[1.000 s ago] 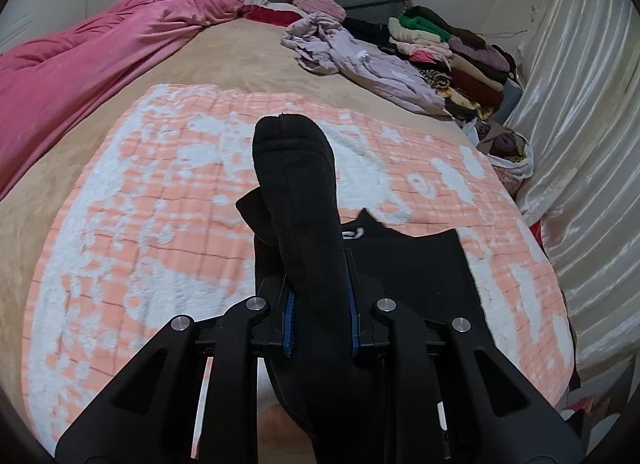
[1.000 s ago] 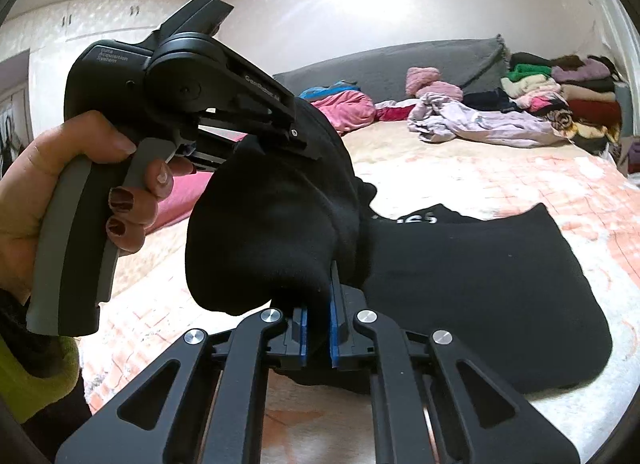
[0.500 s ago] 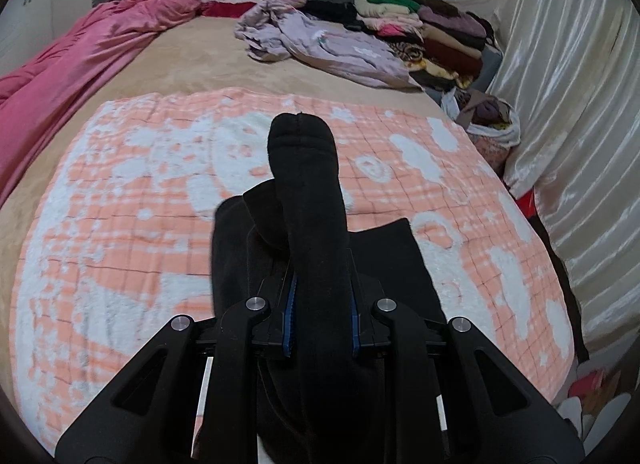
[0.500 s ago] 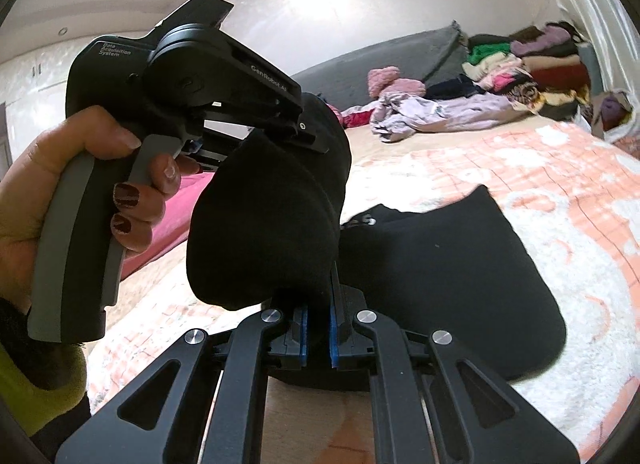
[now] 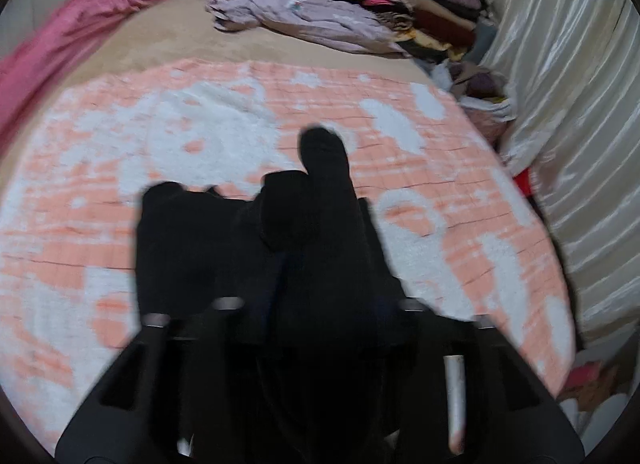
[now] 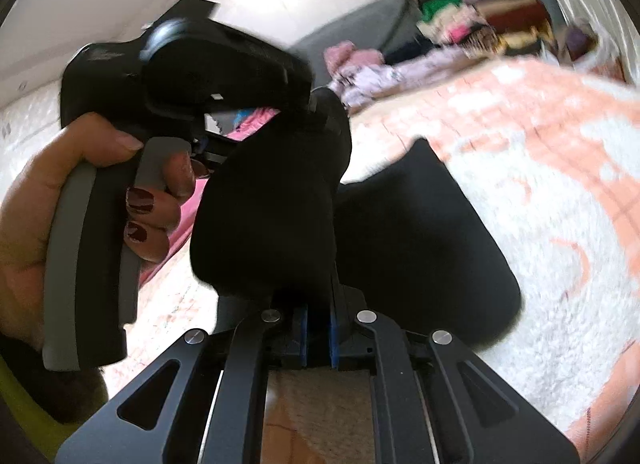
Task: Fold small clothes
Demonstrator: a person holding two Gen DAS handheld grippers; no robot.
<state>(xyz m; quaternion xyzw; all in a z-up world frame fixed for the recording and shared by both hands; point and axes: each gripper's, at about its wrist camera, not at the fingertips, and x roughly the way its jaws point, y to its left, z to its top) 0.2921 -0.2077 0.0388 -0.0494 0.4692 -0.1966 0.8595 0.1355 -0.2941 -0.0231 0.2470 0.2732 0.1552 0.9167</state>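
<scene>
While right tool (image 6: 316, 328) clamped: black garment (image 6: 420, 232)

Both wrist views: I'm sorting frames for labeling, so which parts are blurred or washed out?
Left wrist view: motion blur smears the black garment and the left gripper; the clothes pile is soft. Right wrist view: the clothes pile and blanket streak, the wall glares, but the right gripper stays fairly sharp.

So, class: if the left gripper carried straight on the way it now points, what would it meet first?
Most likely the black garment, which already lies between the left gripper's just-opened jaws. Beyond it lies the orange-and-white blanket. The picture is blurred, so depth is uncertain.
</scene>
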